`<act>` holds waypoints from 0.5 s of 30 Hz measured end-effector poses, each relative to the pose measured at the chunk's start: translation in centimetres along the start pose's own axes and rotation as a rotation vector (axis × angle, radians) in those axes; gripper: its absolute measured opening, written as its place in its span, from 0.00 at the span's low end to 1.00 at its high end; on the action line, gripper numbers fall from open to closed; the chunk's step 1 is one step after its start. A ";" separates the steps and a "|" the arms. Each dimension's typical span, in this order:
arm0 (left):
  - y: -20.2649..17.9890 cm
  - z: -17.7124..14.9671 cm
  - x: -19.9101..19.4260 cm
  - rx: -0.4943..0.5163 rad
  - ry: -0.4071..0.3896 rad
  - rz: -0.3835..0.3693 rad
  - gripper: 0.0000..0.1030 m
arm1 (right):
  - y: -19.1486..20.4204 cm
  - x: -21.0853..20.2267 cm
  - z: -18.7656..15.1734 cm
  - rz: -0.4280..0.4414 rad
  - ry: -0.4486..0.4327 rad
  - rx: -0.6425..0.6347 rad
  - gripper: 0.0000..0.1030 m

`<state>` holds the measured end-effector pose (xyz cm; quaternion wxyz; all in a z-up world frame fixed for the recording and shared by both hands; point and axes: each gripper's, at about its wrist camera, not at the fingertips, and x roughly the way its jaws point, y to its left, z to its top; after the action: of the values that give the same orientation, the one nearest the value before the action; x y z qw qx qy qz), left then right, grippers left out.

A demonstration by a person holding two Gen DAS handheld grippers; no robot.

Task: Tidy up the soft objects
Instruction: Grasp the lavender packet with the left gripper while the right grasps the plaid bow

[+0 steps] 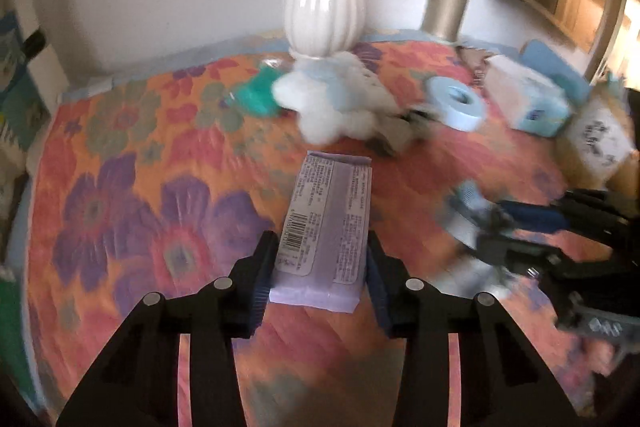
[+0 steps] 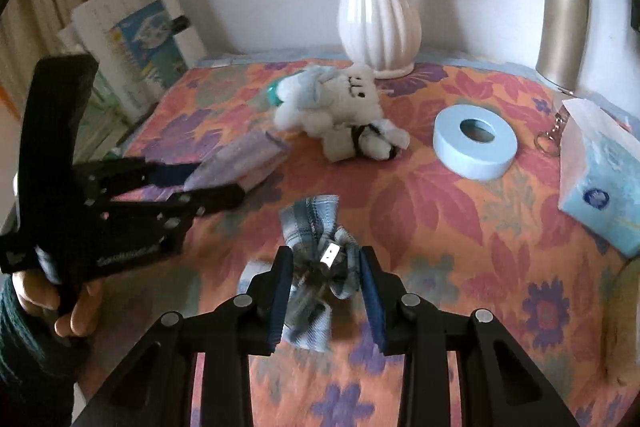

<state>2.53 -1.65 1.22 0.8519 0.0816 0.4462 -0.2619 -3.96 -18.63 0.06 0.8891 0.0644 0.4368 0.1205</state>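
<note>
My left gripper is shut on a purple tissue packet, label side up, held above the floral tablecloth. In the right wrist view the left gripper holds the same packet at the left. My right gripper is shut on a blue plaid fabric bow with a metal clip. In the left wrist view the right gripper with the bow is blurred at the right. A white plush toy lies near the vase; it also shows in the left wrist view.
A white vase and a gold tumbler stand at the back. A light blue tape roll, a tissue box, a keyring and a teal item lie on the tablecloth. Papers lean at left.
</note>
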 end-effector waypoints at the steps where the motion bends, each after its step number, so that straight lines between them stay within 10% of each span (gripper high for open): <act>1: -0.2 -0.8 -0.7 -0.012 0.005 -0.020 0.38 | 0.0 -0.3 -0.4 0.012 0.009 -0.004 0.32; 15: -3.0 -3.1 -0.4 -0.003 -0.006 0.072 0.69 | -0.5 -1.2 -2.6 0.035 0.058 0.158 0.77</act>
<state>-1.42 -2.89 0.00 0.8621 0.0956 0.4410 -0.2306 -6.60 -19.39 -0.73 0.8660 0.1387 0.4692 0.1032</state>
